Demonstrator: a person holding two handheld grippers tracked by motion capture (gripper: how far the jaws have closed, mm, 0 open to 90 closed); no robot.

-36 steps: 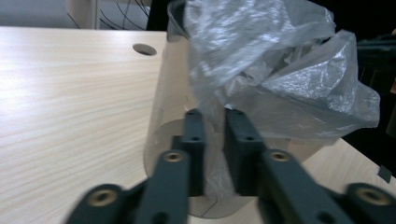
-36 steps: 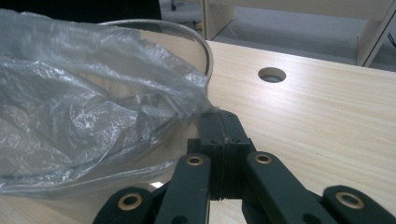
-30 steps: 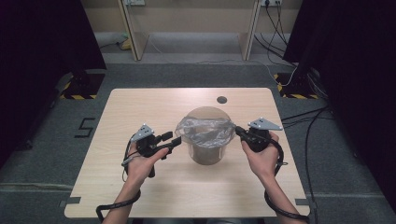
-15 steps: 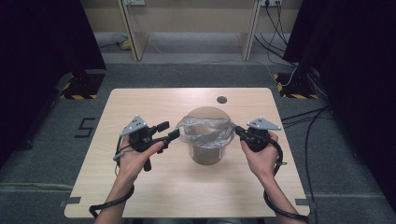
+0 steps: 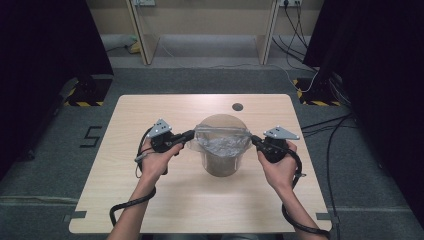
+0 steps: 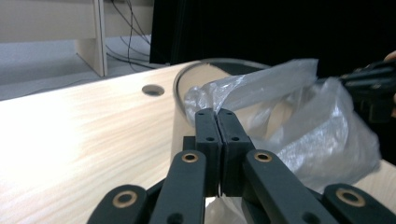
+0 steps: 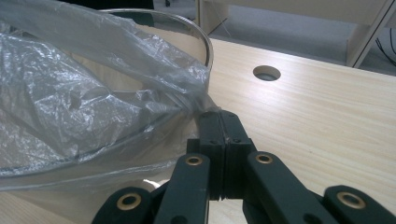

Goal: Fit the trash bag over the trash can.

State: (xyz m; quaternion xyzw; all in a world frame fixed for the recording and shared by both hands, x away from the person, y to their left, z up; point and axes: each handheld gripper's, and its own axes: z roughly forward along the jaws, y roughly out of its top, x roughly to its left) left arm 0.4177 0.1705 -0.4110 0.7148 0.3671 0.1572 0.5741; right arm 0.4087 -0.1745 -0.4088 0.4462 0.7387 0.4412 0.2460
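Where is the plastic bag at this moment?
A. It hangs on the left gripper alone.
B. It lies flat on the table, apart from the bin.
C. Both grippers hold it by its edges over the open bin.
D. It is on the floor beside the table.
C: the left gripper and the right gripper are each shut on an edge of the bag, which spreads across the mouth of the bin.

bag (image 5: 222,142) in bin (image 5: 222,165), mid-table (image 5: 150,210); grippers flanking.

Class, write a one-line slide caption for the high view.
Two hand-held claws, left claw and right claw, stretch a clear plastic bag over a round bin.
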